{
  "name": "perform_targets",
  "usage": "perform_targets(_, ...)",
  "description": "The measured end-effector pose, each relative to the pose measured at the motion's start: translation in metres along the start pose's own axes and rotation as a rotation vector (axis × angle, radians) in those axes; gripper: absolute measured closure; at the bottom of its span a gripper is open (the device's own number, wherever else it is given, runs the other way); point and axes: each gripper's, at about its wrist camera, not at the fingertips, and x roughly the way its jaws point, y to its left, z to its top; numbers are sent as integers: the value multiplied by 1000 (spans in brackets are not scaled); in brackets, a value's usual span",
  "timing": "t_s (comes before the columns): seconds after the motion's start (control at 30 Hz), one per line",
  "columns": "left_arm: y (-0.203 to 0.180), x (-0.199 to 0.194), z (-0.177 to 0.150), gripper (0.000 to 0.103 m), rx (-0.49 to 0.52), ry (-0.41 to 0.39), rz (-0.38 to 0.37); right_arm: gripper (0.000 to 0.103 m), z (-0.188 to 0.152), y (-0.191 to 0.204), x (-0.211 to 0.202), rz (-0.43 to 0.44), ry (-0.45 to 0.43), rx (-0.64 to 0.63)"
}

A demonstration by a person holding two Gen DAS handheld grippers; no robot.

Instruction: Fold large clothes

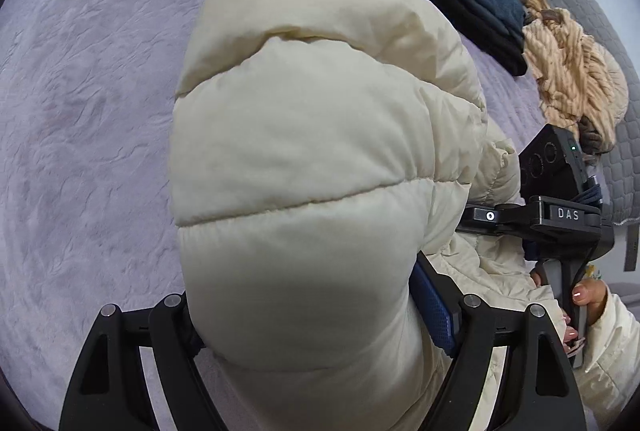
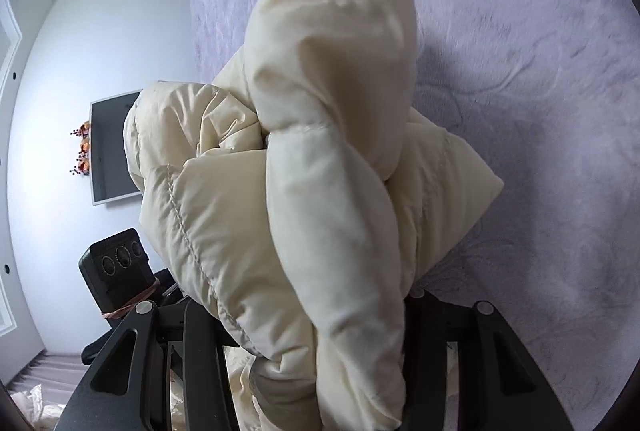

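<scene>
Currently we held the cream quilted puffer jacket [image 1: 304,167] clamped in both the left gripper [image 1: 320,315] and right gripper [image 2: 316,315], fingers part-closed; slick padding risked slipping onto the lilac bed [image 1: 88,79].

Your left gripper [image 1: 316,315] shows black angled finger arms, silver pivot screws and one ribbed blue pad [image 1: 434,307]. Beside it, your right gripper [image 1: 532,219] bears white "DAS" lettering above a grey handle, gripped by your hand [image 1: 588,307] with pale polished nails and a cream sleeve [image 1: 616,355].
</scene>
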Motion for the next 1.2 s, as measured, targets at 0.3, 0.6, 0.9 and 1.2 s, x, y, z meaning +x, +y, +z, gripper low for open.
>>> perform_targets(0.3,21,24,-15,15,-30,4,43,41,4,15,18,-182,22,-20)
perform_targets(0.6,11,27,-9,14,-41,-5,55,38,-25,59,-33,-312,-63,-101)
perform_targets(0.9,7,27,-12,14,-45,-19,63,85,-87,117,-37,-365,-88,-303)
perform_targets(1.2,4,17,-12,14,-42,-14,49,96,-118,72,9,-636,8,-453)
